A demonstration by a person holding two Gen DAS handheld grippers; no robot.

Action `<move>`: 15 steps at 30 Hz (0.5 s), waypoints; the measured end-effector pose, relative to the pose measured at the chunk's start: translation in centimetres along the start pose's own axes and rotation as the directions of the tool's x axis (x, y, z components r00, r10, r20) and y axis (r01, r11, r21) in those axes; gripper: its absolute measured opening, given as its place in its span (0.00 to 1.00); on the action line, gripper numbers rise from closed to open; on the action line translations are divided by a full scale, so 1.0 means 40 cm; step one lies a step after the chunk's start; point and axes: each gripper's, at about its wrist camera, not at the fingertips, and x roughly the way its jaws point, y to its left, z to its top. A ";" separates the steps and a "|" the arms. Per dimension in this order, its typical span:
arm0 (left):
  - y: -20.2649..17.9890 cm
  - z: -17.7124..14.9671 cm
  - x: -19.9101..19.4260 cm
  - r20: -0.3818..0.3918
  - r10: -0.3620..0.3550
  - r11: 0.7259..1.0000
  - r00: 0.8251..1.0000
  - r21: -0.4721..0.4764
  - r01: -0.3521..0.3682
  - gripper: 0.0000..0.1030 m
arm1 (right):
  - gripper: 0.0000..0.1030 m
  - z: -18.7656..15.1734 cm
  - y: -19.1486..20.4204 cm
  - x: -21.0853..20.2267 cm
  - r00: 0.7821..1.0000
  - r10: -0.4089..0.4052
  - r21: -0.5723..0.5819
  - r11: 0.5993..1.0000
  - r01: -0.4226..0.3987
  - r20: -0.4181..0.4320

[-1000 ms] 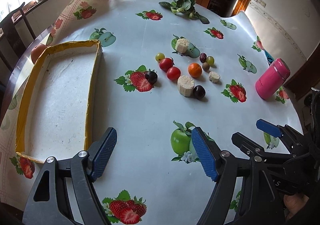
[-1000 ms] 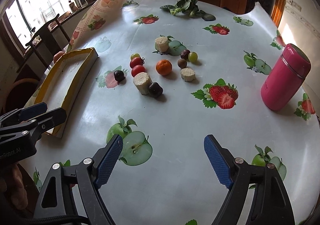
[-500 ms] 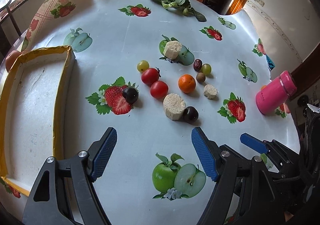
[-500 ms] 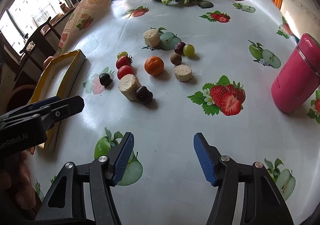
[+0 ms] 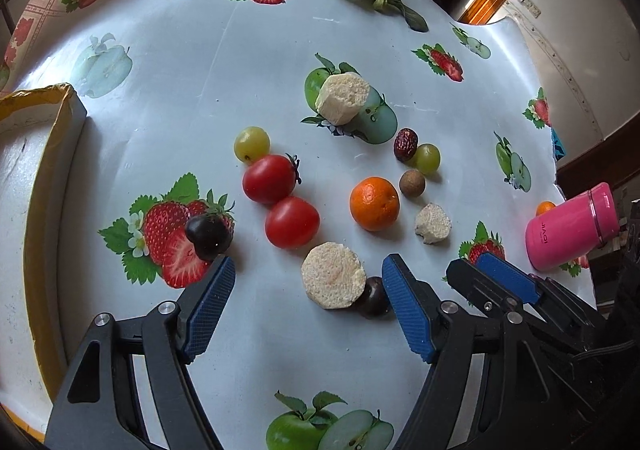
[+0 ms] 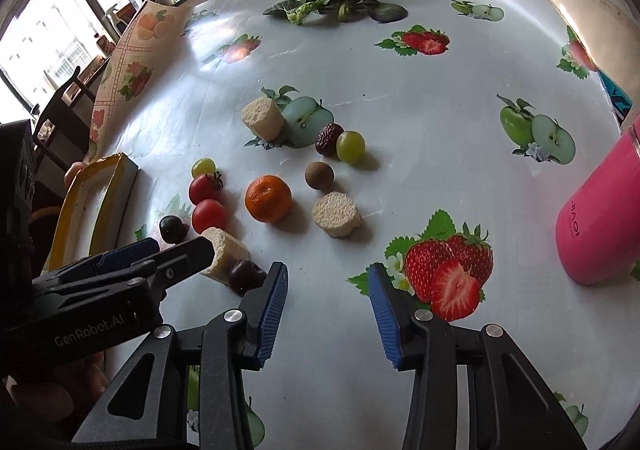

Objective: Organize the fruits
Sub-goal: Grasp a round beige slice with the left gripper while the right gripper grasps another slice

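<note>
Fruits lie clustered mid-worktop: an orange at centre, two tomatoes lined toward 11 o'clock at its 9 o'clock, and a cut pale cylinder at 7 o'clock, flat face upturned. The left gripper, jaws wide and just narrowing, straddles that cylinder, gripping nothing. The right gripper, jaws half-closed and still empty, hangs at the cluster's 5 o'clock, near a dark plum.
</note>
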 end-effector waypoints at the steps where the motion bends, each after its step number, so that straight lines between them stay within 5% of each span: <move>1: -0.001 0.002 0.011 -0.012 -0.004 1.000 1.000 0.006 0.004 0.59 | 0.40 0.008 -0.002 0.008 1.000 0.002 0.001 1.000 -0.002 0.000; 7: -0.005 -0.008 0.007 -0.015 -0.090 0.994 0.996 0.066 0.091 0.32 | 0.39 0.048 0.000 0.059 1.000 0.015 0.009 1.000 -0.015 -0.007; 15: 0.026 -0.032 -0.010 -0.029 -0.115 0.991 0.993 0.061 0.117 0.32 | 0.32 0.055 0.010 0.121 0.999 -0.026 -0.018 0.999 0.026 -0.025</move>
